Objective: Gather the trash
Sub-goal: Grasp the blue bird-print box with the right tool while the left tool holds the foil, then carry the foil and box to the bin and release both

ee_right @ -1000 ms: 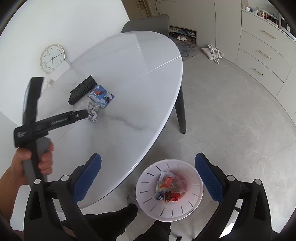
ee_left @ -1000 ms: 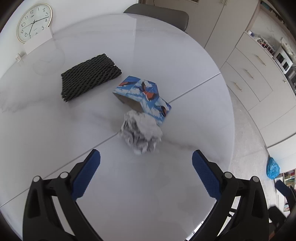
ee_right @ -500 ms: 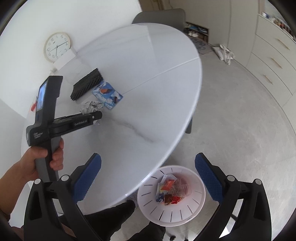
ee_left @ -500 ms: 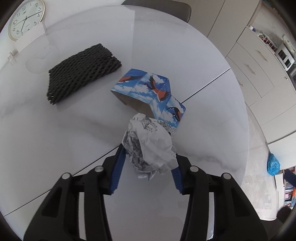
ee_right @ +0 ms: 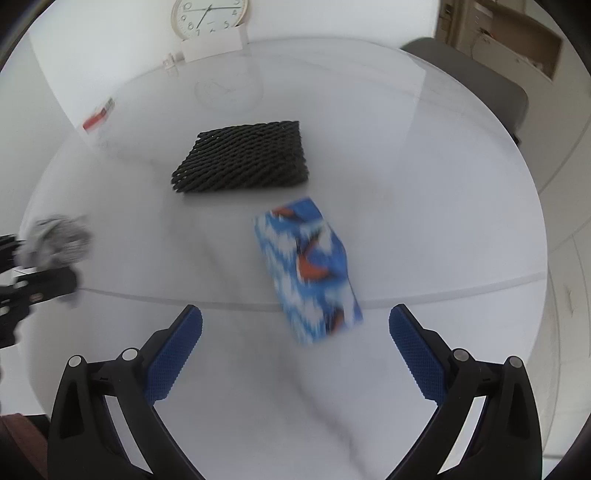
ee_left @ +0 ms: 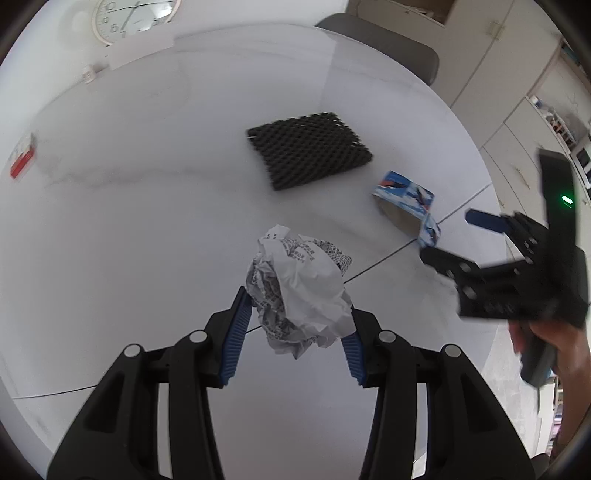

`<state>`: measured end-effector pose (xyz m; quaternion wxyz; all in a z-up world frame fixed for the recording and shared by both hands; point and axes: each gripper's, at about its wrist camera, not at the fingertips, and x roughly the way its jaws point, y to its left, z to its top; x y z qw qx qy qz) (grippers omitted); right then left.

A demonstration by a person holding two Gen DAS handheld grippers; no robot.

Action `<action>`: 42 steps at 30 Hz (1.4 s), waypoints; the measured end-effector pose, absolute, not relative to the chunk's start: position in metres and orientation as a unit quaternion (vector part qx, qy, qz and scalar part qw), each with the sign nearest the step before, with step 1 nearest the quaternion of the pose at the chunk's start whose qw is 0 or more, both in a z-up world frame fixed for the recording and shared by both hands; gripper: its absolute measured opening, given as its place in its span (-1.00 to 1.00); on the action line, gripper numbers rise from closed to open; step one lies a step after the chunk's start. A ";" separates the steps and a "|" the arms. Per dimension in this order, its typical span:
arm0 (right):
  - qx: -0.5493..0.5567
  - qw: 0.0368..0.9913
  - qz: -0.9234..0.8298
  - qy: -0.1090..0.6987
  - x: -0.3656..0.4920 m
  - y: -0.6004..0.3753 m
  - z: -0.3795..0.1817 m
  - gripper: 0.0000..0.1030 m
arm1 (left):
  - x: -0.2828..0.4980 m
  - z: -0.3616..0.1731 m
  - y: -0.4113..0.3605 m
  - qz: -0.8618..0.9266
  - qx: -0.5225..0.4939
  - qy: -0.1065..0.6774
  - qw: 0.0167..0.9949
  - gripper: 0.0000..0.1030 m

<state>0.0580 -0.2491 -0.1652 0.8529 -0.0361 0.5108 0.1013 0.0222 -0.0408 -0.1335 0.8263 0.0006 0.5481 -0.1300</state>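
Note:
My left gripper (ee_left: 295, 321) is shut on a crumpled ball of printed white paper (ee_left: 299, 291) and holds it above the white marble table (ee_left: 147, 229). The paper ball also shows blurred at the left edge of the right wrist view (ee_right: 55, 240). My right gripper (ee_right: 293, 332) is open and empty, just short of a flattened blue box with bird pictures (ee_right: 308, 269) lying on the table. The box shows in the left wrist view (ee_left: 408, 206), with the right gripper (ee_left: 454, 236) beside it.
A black woven mat (ee_right: 240, 158) lies behind the blue box. A wall clock (ee_right: 208, 14) and a white card (ee_right: 212, 48) stand at the table's far edge. A small red and white pack (ee_right: 98, 116) lies far left. A grey chair (ee_right: 476, 85) stands far right.
My left gripper lifted the paper ball and carried it left, away from the blue box. My right gripper swung from over the floor bin to over the table, facing the blue box.

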 end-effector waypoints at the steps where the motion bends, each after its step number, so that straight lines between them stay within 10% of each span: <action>1: -0.042 0.852 0.103 0.512 0.067 -0.246 -0.170 0.95 | 0.021 -0.131 -0.035 -0.128 -0.003 0.547 0.827 -0.12; 4: -0.054 0.846 0.099 0.521 0.086 -0.240 -0.182 0.90 | 0.019 -0.128 -0.022 -0.123 -0.007 0.548 0.827 -0.12; 8: -0.033 0.834 0.102 0.541 0.096 -0.243 -0.191 0.11 | 0.017 -0.128 -0.017 -0.125 -0.008 0.550 0.826 -0.12; 11: -0.007 0.837 0.101 0.538 0.088 -0.249 -0.186 -0.01 | 0.016 -0.126 -0.023 -0.130 0.003 0.546 0.828 -0.12; 27: 0.152 0.860 -0.004 0.486 -0.155 -0.327 -0.127 -0.02 | -0.052 -0.104 -0.129 -0.272 0.069 0.522 0.805 -0.12; 34: 0.225 0.814 -0.058 0.532 -0.224 -0.360 -0.205 0.00 | -0.108 -0.111 -0.193 -0.341 0.114 0.526 0.771 -0.12; 38: 0.245 0.771 -0.061 0.585 -0.223 -0.369 -0.276 0.65 | -0.135 -0.116 -0.224 -0.362 0.138 0.527 0.756 -0.12; 42: 0.242 0.757 -0.071 0.603 -0.228 -0.378 -0.297 0.71 | -0.159 -0.131 -0.256 -0.377 0.165 0.536 0.737 -0.11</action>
